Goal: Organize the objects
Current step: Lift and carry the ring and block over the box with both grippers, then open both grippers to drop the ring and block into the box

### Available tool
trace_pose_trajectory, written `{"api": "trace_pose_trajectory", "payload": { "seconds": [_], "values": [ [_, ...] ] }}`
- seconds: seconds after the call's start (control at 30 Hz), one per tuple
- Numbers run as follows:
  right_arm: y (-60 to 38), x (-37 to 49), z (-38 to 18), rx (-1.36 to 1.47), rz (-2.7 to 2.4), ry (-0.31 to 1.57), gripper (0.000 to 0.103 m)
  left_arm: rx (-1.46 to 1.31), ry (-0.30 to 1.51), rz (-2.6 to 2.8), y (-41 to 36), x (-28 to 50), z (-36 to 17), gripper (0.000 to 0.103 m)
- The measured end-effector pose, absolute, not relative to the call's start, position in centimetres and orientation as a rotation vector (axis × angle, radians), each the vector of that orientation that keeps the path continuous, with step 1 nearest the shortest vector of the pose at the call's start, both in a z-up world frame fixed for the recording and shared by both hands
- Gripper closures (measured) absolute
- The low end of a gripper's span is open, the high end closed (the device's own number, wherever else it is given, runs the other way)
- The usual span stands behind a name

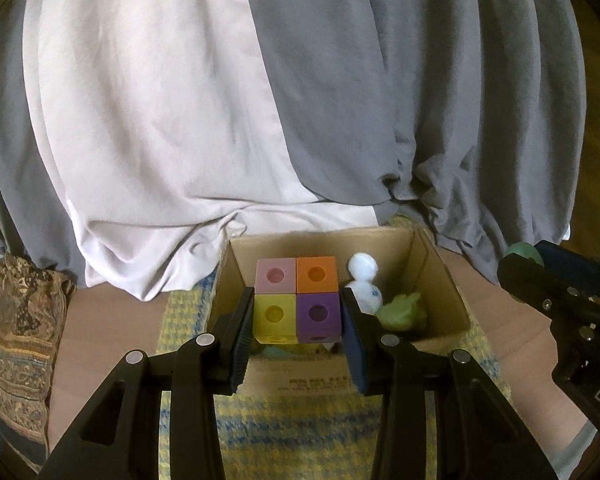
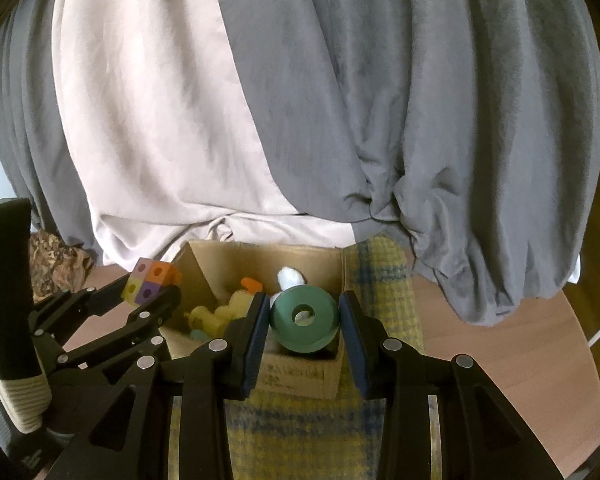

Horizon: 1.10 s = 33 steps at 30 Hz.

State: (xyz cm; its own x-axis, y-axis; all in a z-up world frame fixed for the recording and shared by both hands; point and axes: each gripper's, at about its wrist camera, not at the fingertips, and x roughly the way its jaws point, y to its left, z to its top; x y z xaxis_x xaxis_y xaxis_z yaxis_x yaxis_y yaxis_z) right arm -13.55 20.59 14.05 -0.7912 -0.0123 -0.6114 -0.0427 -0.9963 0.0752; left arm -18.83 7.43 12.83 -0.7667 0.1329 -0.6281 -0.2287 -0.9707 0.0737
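Claws on both sides carry a load above the cardboard box point(image 1: 440, 280), which sits on a yellow-and-blue woven mat point(image 1: 300, 420) on the wooden surface point(image 1: 112, 320), close to its far edge where the grey and white drapes point(image 1: 260, 100) hang down.

Left claw point(image 1: 298, 320): clamped on a four-coloured cube block point(image 1: 296, 300), pads pressing its yellow and purple sides. The grip across two flat opposite faces looks secure, and the block appears clear of the box contents.

Right claw point(image 2: 304, 320): closed on a dark green ring point(image 2: 303, 316), pinched across its outer rim with the hole facing the camera. A round rim gives the pads little contact, so this hold is judged the less stable of the two.

Box contents: a white figure point(image 1: 364, 280) and a pale green soft item point(image 1: 404, 312) toward the right wall; the right wrist view adds yellow and orange pieces point(image 2: 236, 300) on the left side, identity unclear.

Assessment: both items hang above the open box, consistent with sorting between box and surface. Whether they are going in or coming out cannot be determined.
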Motion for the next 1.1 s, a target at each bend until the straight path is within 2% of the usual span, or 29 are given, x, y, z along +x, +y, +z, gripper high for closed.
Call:
{"api": "trace_pose_trajectory", "payload": {
  "seconds": [0.8,0.83,0.87,0.9,1.0,1.03,1.1],
  "values": [
    [20.2,-21.9,12.3,-1.141,2.896,0.157,0.066,-1.078,0.198,2.784,5.9,-26.0,11.7,0.063],
    [20.2,-22.0,12.3,-1.136,2.89,0.154,0.066,-1.082,0.202,2.791,5.9,-26.1,11.6,0.063],
    [20.2,-22.0,12.2,-1.136,2.886,0.153,0.065,-1.088,0.21,2.8,5.8,-26.1,11.5,0.058],
    [20.3,-22.1,12.1,-1.138,2.885,0.156,0.063,-1.086,0.212,2.807,5.8,-26.0,11.5,0.05],
    [20.6,-21.6,12.2,-1.108,2.881,0.17,0.034,-1.071,0.222,2.826,5.6,-25.7,11.5,0.036],
    [20.6,-21.4,12.3,-1.092,2.883,0.173,0.027,-1.069,0.227,2.83,5.6,-25.5,11.5,0.034],
    [20.6,-21.0,12.7,-1.066,2.885,0.169,0.022,-1.064,0.235,2.832,5.7,-25.3,11.6,0.032]
  ]
}}
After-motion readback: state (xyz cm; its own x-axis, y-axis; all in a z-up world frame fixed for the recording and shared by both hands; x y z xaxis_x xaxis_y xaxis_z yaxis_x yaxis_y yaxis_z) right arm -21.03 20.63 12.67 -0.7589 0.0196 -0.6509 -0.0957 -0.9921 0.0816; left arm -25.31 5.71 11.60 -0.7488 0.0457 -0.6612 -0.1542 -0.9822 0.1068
